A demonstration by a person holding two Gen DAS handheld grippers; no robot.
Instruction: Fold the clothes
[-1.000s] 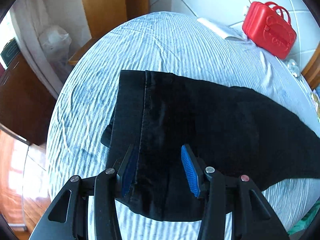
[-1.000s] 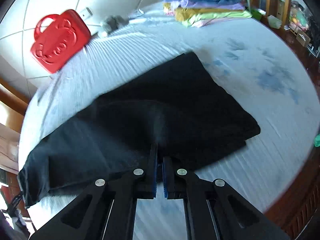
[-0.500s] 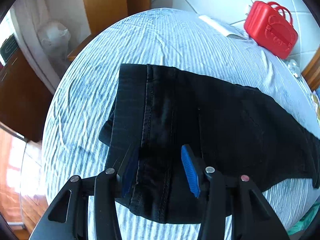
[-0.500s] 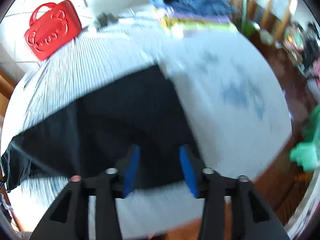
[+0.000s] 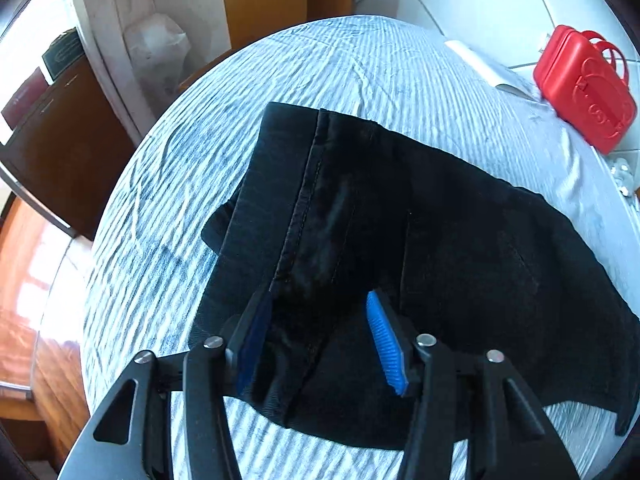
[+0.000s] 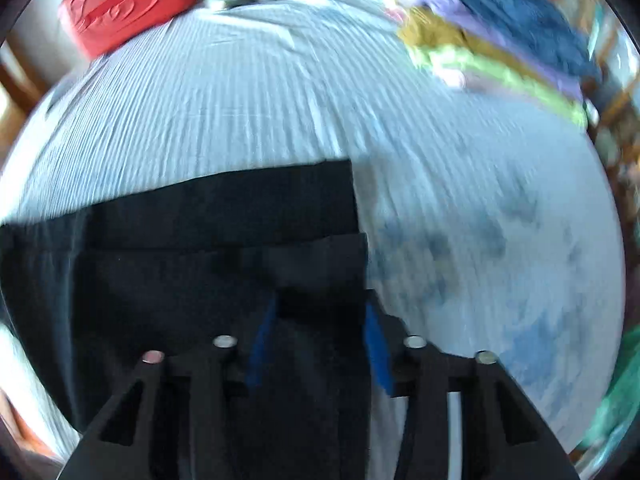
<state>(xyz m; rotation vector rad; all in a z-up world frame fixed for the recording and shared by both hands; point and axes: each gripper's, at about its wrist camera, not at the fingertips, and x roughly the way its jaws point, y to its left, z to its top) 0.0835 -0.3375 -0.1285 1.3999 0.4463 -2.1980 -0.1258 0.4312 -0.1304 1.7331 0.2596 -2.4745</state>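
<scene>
A pair of black trousers (image 5: 420,240) lies flat across the blue-and-white striped cloth (image 5: 340,80) on the table. In the left wrist view my left gripper (image 5: 320,320) is open, its blue pads (image 5: 384,344) straddling the seamed hem end of the trousers near the front edge. In the blurred right wrist view the trousers (image 6: 180,264) fill the lower left, and my right gripper (image 6: 320,320) is open over their right end, close to the cloth.
A red plastic case (image 5: 584,84) stands at the table's far side, also in the right wrist view (image 6: 124,4). A stack of folded clothes (image 6: 500,40) sits at the far right. Wooden furniture (image 5: 64,140) and floor lie beyond the left edge.
My right gripper opened, letting go of the trousers, and swung to their right end. My left gripper stayed open and moved slightly closer over the hem end.
</scene>
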